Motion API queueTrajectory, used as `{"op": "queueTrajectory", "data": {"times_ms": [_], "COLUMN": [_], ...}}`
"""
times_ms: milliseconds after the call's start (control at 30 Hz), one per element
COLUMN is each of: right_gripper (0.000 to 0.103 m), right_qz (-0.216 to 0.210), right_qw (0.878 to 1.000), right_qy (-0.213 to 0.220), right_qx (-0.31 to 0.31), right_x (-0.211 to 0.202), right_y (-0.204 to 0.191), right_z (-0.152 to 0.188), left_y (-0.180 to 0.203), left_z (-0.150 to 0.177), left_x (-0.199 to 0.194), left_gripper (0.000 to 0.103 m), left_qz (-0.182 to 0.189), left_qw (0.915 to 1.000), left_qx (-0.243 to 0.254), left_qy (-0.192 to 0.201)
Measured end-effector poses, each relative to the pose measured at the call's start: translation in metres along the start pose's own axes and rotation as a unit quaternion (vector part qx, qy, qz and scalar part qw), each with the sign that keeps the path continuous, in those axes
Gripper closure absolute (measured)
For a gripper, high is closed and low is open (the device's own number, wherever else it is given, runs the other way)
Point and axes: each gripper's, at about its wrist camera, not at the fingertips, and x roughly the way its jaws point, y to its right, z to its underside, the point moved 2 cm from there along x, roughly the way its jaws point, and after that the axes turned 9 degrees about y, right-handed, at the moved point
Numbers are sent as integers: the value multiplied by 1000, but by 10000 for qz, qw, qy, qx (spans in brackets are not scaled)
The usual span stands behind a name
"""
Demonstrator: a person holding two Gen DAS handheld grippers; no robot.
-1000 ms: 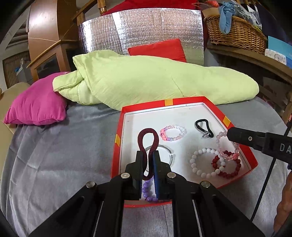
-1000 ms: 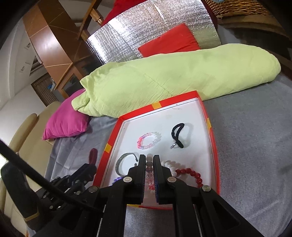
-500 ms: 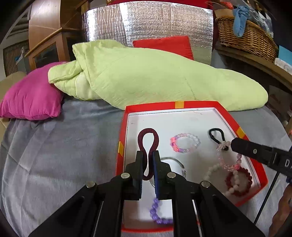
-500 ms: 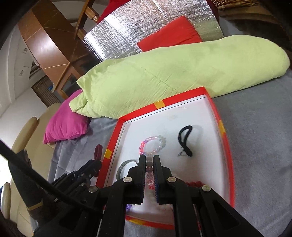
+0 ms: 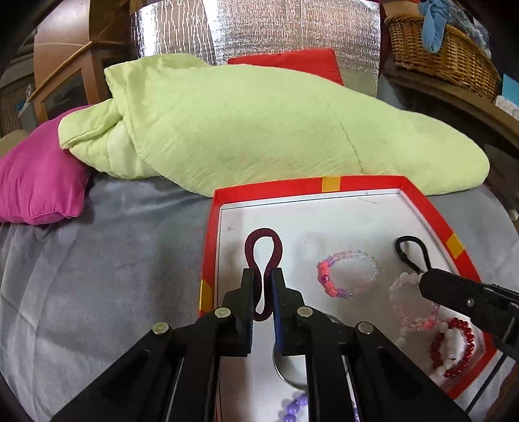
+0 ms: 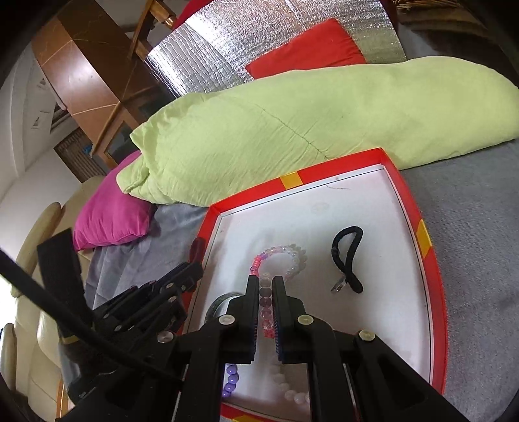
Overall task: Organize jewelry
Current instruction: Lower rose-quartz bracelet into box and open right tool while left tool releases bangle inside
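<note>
A red-rimmed tray with a white floor lies on the grey bed cover. My left gripper is shut on a dark red corded loop held above the tray's left side. My right gripper is shut on a pale pink beaded bracelet; in the left wrist view the bracelet hangs from that gripper. On the tray floor lie a pink and clear bead bracelet, a black hair tie, a red and white bead pair, a purple bead bracelet and a metal bangle.
A light green quilt lies right behind the tray. A magenta pillow is at the left, a red cushion and foil panel behind. A wicker basket stands on a shelf at the right.
Both grippers have moved forward over the tray with their loads. The pale pink bracelet is now lifted clear of the red and white beads.
</note>
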Motion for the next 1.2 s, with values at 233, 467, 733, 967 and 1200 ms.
{"op": "queueTrajectory", "data": {"times_ms": [233,467,733,967,1200], "right_gripper": [94,94,94,94,91], "right_qz": [56,66,75,87,27], "right_qw": [10000,10000,9999,9999,9998], "right_qy": [-65,-54,-46,-36,18], "right_qx": [36,32,53,80,195], "right_x": [9,10,11,11,10], "right_y": [6,5,4,6,10], "right_z": [2,2,2,1,0], "left_y": [2,2,3,5,9], "left_z": [-2,-3,-3,-3,-3], "left_x": [4,5,5,2,-1], "left_gripper": [92,92,90,89,72], "left_qz": [-85,-82,-174,-267,-333], "left_qw": [9999,9999,9996,9992,9986], "left_qx": [110,127,207,254,354], "left_qy": [32,38,95,136,194]}}
